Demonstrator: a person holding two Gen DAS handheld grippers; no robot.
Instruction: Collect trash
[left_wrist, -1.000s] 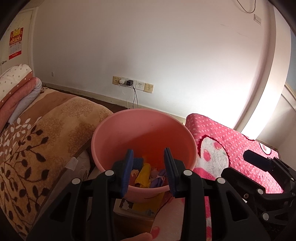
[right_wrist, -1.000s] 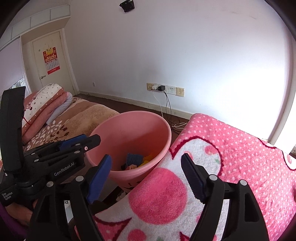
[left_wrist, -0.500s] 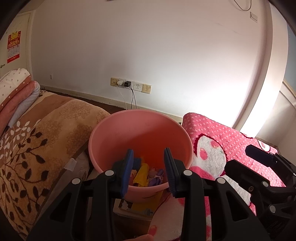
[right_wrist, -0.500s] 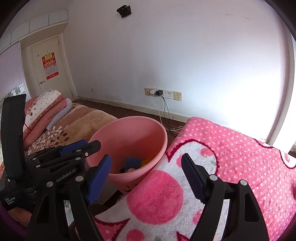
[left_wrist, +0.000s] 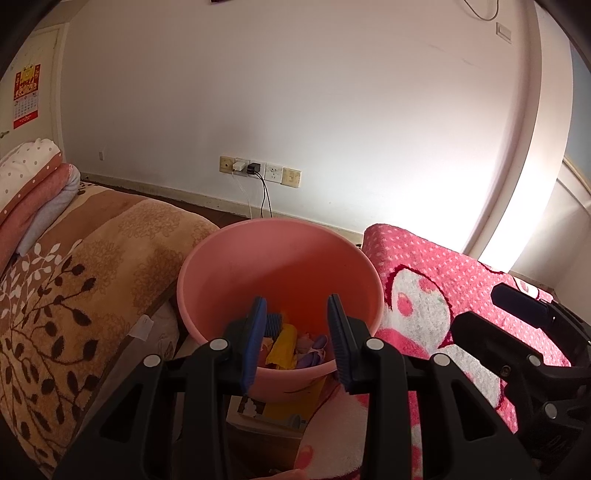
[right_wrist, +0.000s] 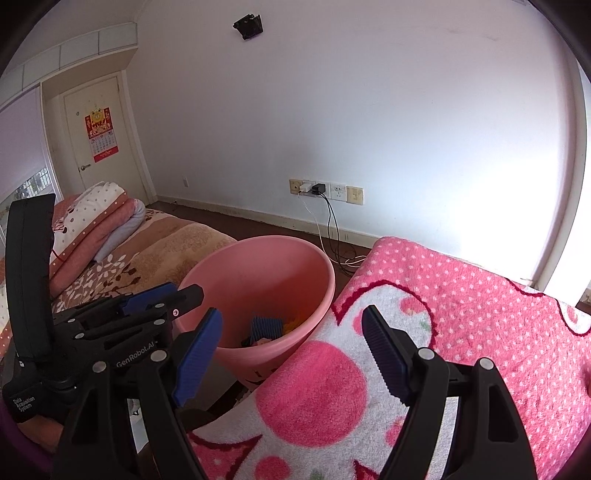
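Several scraps of trash (left_wrist: 291, 345), yellow, purple and a ribbed dark-blue piece among them, lie at the bottom of a round pink bucket (left_wrist: 229, 266) with a smooth rolled rim. Left of the bucket lies a brown leaf-patterned blanket (left_wrist: 74, 295); right of it, a pink dotted blanket (right_wrist: 461, 302). Above the bucket's near rim the left claw (left_wrist: 295, 341) hangs with jaws apart, empty. Right of the bucket, the right claw (right_wrist: 291, 350) stands wide apart, empty.

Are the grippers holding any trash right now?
No, nothing is held. The left gripper is open over the pink bucket, where the trash already lies. The right gripper is open too, over the pink blanket.
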